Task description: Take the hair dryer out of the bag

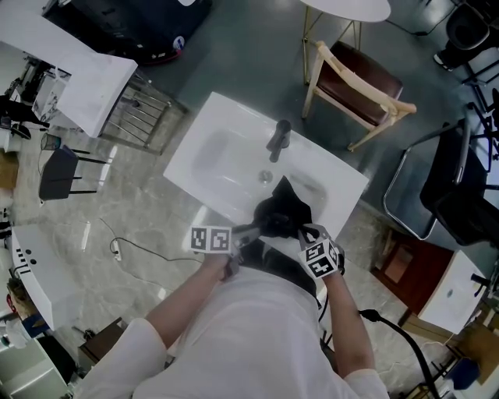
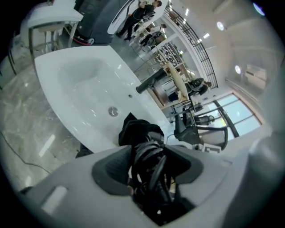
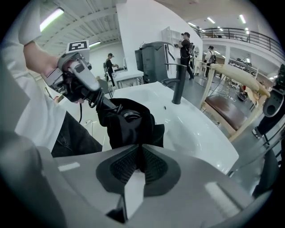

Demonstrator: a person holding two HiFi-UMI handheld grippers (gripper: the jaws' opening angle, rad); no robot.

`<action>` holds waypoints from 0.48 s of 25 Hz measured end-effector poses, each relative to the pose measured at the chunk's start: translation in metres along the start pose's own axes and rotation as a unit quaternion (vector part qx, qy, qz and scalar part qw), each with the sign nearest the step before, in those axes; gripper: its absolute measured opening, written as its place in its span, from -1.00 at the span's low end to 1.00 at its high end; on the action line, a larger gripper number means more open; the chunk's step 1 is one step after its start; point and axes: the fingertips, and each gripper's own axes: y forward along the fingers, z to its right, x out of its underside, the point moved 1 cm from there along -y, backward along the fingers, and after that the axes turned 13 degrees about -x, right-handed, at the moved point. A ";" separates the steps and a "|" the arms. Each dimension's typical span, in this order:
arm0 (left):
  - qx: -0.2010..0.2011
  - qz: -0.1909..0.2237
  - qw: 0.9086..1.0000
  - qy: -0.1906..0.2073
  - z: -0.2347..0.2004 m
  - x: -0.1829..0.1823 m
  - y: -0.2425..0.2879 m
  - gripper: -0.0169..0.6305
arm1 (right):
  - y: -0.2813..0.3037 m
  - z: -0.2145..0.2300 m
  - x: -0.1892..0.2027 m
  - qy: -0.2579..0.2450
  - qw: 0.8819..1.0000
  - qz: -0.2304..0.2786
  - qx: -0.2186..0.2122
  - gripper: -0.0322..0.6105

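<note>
The left gripper (image 1: pixel 251 231) squeezes the cord (image 2: pixel 149 164) of the hair dryer (image 3: pixel 128 116) just ahead in the bag (image 1: pixel 282 206), whose edge the right gripper (image 1: pixel 301 231) pinches.

- Big white washbasin counter (image 1: pixel 222 109) sits mid-room, with a dark faucet (image 1: pixel 279 139) at its back edge.
- Floor's split: pale marble-look tiles (image 1: pixel 117 210) on one side, plain grey floor (image 1: pixel 249 54) beyond.
- Wooden chair (image 1: pixel 355 82) with a dark red seat just behind the basin, round white table (image 1: pixel 347 8) near it.
- Black office chair (image 1: pixel 460 187) off to the right.
- Strip lights (image 3: pixel 51 18) overhead, an upper-level railing (image 3: pixel 240 32), big windows (image 2: pixel 236 111).
</note>
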 end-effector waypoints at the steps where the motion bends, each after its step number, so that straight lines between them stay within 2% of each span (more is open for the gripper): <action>1: 0.004 0.002 1.000 -0.006 0.000 0.001 0.000 -0.24 | 0.002 -0.001 0.004 -0.002 1.000 -0.012 -0.002 -0.83; 3: 0.015 0.003 1.000 -0.004 0.001 0.004 0.000 -0.24 | 0.006 0.002 0.015 0.004 0.999 -0.040 0.007 -0.83; 5: 0.012 0.003 1.000 0.015 0.003 0.008 0.000 -0.24 | 0.006 0.012 0.021 0.023 0.998 -0.051 0.028 -0.80; 7: 0.004 0.005 1.000 0.029 0.002 0.009 0.001 -0.24 | -0.001 0.018 0.019 0.043 0.998 -0.035 0.042 -0.64; 9: 0.004 0.008 1.000 0.026 0.000 0.009 0.000 -0.24 | -0.011 0.020 0.012 0.058 0.997 -0.008 0.052 -0.59; 12: 0.009 0.011 1.000 0.022 0.000 0.008 -0.002 -0.24 | -0.020 0.015 -0.001 0.087 0.995 0.036 0.038 -0.51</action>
